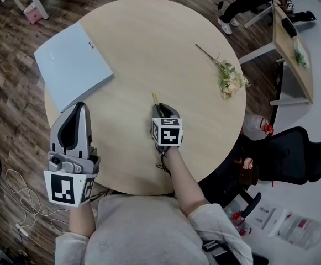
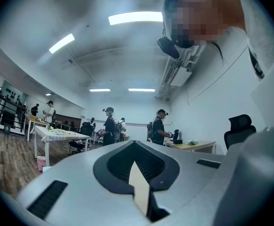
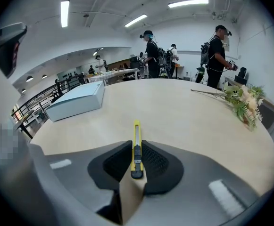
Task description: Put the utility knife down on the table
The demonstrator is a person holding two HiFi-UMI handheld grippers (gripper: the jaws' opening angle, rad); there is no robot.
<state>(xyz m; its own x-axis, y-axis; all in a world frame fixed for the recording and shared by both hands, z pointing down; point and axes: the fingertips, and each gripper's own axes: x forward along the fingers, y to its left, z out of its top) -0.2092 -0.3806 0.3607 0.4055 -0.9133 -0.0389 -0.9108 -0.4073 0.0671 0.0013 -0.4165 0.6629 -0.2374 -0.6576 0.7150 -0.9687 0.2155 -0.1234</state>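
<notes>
Closest to the person's body, the left gripper [image 1: 78,105] hangs at the near left rim of the round wooden table [image 1: 149,32]. Its jaws are pressed together with nothing between them, and its own view looks up and out across the room rather than at the tabletop.

Further in, over the near middle of the table, the right gripper [image 1: 161,109] has its jaws clamped on the utility knife [image 3: 136,147]. It is a slim knife with a yellow body, a grey strip running down its length and a black slider block toward the back. The rear half sits squeezed between the black ribbed pads [image 3: 113,161], slider side up, while the yellow front end [image 1: 155,99] pokes straight out past the fingertips, low over the wood. Whether that tip touches the tabletop I can't tell.

Ahead of those fingers and well off to their left lies a pale blue box [image 1: 74,62]. Ahead and well off to their right lies a sprig of flowers [image 1: 226,77].
</notes>
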